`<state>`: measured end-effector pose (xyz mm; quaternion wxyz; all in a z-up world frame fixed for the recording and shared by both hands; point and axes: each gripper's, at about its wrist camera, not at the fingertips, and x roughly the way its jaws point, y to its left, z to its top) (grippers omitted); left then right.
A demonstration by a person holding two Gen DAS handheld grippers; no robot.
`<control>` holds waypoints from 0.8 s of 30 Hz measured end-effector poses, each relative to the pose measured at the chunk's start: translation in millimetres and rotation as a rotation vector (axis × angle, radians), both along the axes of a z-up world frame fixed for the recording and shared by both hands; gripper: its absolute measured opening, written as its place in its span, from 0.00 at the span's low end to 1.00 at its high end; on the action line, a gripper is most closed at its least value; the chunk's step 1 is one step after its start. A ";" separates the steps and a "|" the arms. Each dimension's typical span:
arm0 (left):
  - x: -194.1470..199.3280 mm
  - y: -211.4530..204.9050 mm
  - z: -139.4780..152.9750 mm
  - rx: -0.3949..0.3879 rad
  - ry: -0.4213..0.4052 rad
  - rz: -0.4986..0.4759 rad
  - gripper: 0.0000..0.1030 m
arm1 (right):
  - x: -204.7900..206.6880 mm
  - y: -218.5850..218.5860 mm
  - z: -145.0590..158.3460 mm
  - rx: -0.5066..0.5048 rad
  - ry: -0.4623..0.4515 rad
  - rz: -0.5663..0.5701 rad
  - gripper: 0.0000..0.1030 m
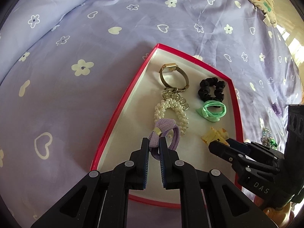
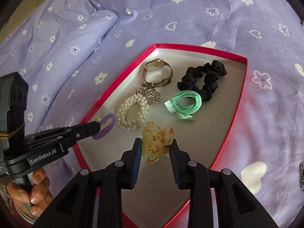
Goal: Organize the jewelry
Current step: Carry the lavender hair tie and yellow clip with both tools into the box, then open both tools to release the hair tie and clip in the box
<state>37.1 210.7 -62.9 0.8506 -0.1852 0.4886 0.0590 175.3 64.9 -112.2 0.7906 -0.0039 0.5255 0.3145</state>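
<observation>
Left tool [image 1: 154, 144] clamps ribbed lilac fabric hair tie [image 1: 161, 133]; right tool [image 2: 155, 148] grips translucent floral claw clip [image 2: 156, 142] over red-rimmed tray [image 2: 237, 102]; tie's bow hidden in right view.

Left tongs [image 1: 154, 148] pinched; right tongs [image 2: 156, 149] clamped, angled down.

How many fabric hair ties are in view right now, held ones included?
3. Purple hair tie pinched in the left gripper; black scrunchie in the red box's far corner; green hair tie just in front of it.
</observation>
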 end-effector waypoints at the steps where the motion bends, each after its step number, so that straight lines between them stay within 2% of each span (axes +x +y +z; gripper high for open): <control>1: 1.2 0.0 -1.7 0.004 0.003 0.001 0.09 | -0.2 0.4 -0.4 -0.003 0.000 0.001 0.28; 10: 8.9 -0.9 -15.1 0.012 0.032 0.011 0.10 | 2.9 5.9 -4.5 -0.018 0.006 0.020 0.31; 14: 9.3 -1.7 -17.1 0.015 0.042 0.010 0.18 | 3.4 6.1 -4.4 -0.019 0.005 0.018 0.31; 17: 8.3 -2.5 -16.2 0.021 0.042 0.010 0.19 | 4.0 5.7 -4.3 -0.017 0.009 0.016 0.32; 20: 6.4 -2.3 -13.9 0.027 0.040 0.012 0.24 | 4.3 4.5 -3.5 -0.012 0.013 0.012 0.36; 24: 1.6 -1.5 -8.9 0.029 0.036 0.020 0.38 | 2.3 0.6 1.3 -0.004 0.008 0.007 0.38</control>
